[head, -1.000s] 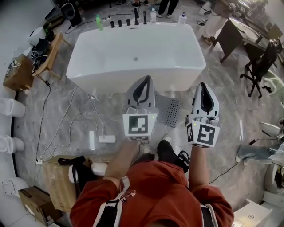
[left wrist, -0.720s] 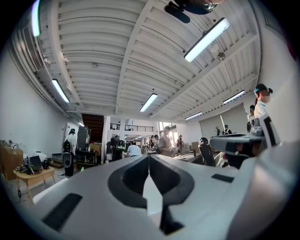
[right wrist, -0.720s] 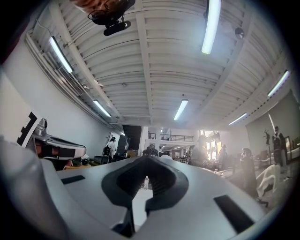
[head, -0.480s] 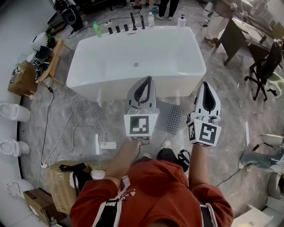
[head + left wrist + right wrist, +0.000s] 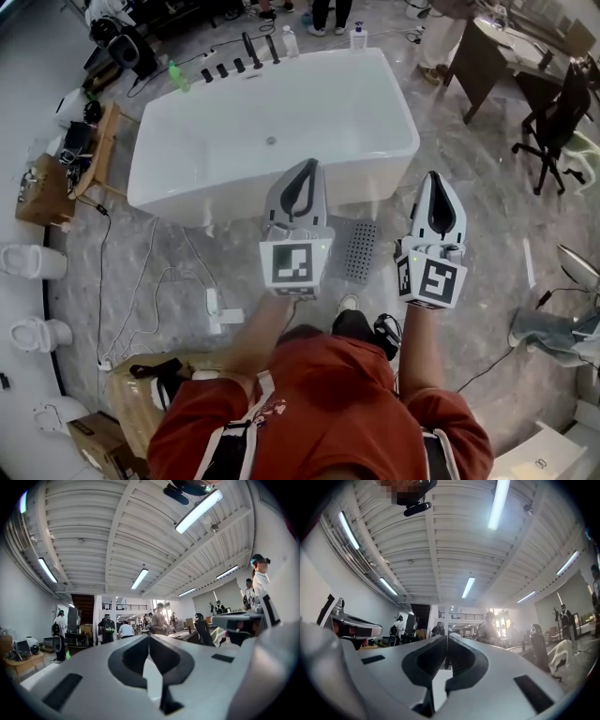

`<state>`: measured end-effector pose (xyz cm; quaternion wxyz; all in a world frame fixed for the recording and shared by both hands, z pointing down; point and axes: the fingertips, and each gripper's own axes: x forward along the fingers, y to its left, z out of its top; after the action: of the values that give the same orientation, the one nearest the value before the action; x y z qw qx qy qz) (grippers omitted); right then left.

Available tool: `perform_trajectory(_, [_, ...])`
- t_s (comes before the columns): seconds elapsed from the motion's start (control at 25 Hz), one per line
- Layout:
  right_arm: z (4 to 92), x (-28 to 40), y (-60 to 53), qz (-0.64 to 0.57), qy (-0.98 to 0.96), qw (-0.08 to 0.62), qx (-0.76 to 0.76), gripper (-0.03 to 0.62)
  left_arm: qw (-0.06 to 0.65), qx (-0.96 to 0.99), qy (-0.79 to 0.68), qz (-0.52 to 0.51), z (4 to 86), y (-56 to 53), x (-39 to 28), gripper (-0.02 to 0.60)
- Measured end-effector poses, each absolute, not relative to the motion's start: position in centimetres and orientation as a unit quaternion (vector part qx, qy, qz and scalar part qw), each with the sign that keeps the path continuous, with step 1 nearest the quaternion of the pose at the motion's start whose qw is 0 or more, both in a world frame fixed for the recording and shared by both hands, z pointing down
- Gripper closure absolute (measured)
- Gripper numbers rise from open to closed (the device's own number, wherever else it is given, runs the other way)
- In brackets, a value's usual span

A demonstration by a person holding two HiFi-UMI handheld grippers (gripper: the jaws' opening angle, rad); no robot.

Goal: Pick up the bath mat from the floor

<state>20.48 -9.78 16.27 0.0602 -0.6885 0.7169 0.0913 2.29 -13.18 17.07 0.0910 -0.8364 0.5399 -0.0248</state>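
Grey marble-look floor [image 5: 469, 216]. White freestanding tub [image 5: 272, 131] stands on it, top centre. Grey perforated bath mat [image 5: 362, 251] lies flat just in front of the tub's front wall, nr its right end. White power strip [image 5: 214, 302] w/ thin cables [image 5: 155, 281] trailing, below the tub's left corner. Wicker basket [image 5: 136, 389] & cardboard box [image 5: 94, 439] at bottom left. Two white toilets [image 5: 28, 261] along left edge. Black office chair [image 5: 553, 122] far right, well apart from the tub.
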Motion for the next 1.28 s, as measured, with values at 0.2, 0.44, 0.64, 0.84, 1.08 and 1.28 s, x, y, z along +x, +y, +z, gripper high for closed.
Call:
perform_trajectory(0.2, [17.7,23.5,-11.2,0.077,0.714,0.054,-0.693,0.582,0.094,-0.837,0.538,-0.036,17.9,-14.8,4.8,0.565])
perform_trajectory(0.44, [20.1,24.9,-12.8,0.052,0.708,0.046,-0.703,0.582,0.061,-0.843,0.533,-0.045,19.9,-16.5,5.9,0.565])
perform_trajectory(0.64, [23.6,24.5,-13.8,0.032,0.703,0.011,-0.71,0.582,0.037,-0.845,0.53,-0.062,23.1,-17.9,5.1,0.565])
perform_trajectory(0.84, [27.5,23.7,-15.9,0.016,0.696,-0.015,-0.717,0.582,0.025,-0.843,0.534,-0.059,26.4,-20.8,3.6,0.565])
perform_trajectory(1.08, [34.2,20.9,-16.6,-0.006,0.702,-0.046,-0.711,0.582,0.003,-0.837,0.544,-0.064,33.6,-22.3,-0.3,0.565])
perform_trajectory(1.28, [40.7,19.1,-17.7,-0.034,0.713,-0.066,-0.698,0.582,-0.004,-0.839,0.537,-0.087,39.8,-23.5,-1.9,0.565])
